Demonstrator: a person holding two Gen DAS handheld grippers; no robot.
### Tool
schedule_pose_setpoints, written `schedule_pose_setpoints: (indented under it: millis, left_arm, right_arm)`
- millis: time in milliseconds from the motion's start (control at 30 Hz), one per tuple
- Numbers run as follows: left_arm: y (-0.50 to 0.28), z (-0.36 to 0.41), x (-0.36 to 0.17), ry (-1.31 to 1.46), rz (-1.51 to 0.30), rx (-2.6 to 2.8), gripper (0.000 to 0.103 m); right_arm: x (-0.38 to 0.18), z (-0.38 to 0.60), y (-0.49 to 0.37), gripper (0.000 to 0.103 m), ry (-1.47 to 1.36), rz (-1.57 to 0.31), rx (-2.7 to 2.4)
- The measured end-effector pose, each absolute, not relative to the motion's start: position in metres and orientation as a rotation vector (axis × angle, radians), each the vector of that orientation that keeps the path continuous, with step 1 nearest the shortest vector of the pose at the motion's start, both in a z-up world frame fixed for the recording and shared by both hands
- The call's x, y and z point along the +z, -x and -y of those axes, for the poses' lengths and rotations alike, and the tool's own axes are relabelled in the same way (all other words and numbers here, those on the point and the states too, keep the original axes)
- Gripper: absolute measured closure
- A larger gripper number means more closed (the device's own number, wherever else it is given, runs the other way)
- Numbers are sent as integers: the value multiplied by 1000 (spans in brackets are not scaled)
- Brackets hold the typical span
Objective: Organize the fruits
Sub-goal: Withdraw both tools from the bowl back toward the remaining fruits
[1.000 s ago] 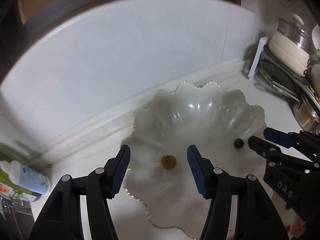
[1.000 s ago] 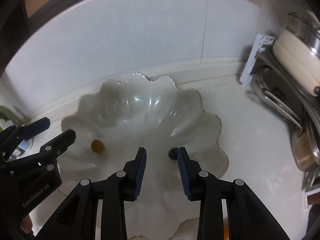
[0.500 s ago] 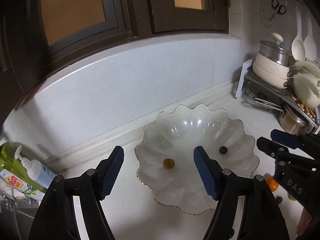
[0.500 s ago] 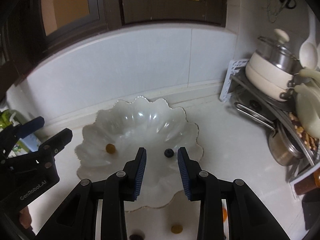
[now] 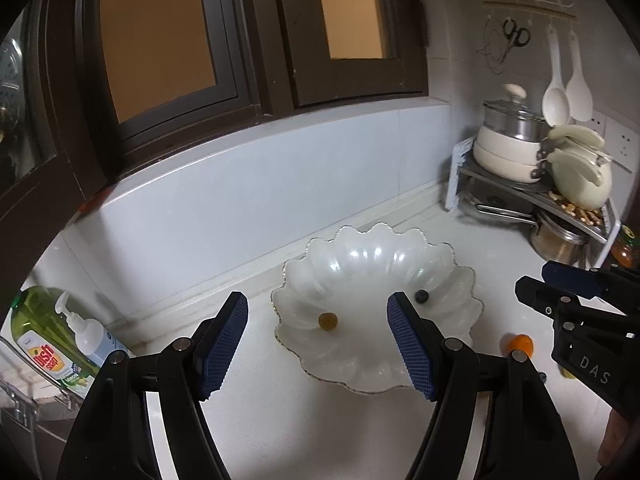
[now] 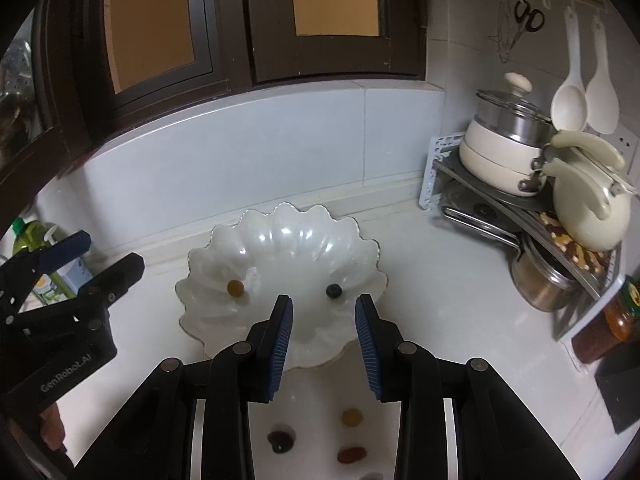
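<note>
A white scalloped glass bowl (image 5: 360, 264) (image 6: 288, 240) stands on the white counter by the wall. In it lie a small amber fruit (image 5: 328, 321) (image 6: 235, 288) and a dark blueberry (image 5: 421, 296) (image 6: 333, 291), well apart. My left gripper (image 5: 316, 306) hovers open above the bowl's near left side, with nothing between its blue pads. To its right my right gripper (image 6: 323, 304) is open more narrowly and also holds nothing. Loose fruits lie in front of the bowl: an orange one (image 5: 520, 344), a yellow-brown one (image 6: 352, 417), a dark one (image 6: 280, 438) and a reddish one (image 6: 351, 454).
Green dish soap (image 5: 44, 344) and a white pump bottle (image 5: 90, 340) stand at the left. A rack with pots (image 6: 504, 148), a cream kettle (image 6: 588, 208) and a steel pan (image 6: 540, 280) fills the right corner, with a jar (image 6: 620, 312) beside it. Dark window frames rise behind.
Both grippers have drawn back and up from the bowl, so more of the counter and the window shows. The left jaws have widened. Both fruits stay in the bowl.
</note>
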State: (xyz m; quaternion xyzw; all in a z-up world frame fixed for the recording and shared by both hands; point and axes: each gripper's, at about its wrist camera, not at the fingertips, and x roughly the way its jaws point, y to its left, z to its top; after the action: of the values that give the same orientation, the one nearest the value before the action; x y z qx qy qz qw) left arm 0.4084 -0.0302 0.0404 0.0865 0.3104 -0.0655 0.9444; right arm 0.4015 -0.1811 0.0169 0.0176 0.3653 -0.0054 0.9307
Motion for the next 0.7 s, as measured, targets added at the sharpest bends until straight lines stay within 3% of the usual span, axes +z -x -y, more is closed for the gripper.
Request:
schedule_pose_setpoints:
  millis: [700]
  left_arm:
    - [-339,49,36,-173,-625,-280,31]
  right_arm:
    - [16,189,-315,69,-56,-717,-84]
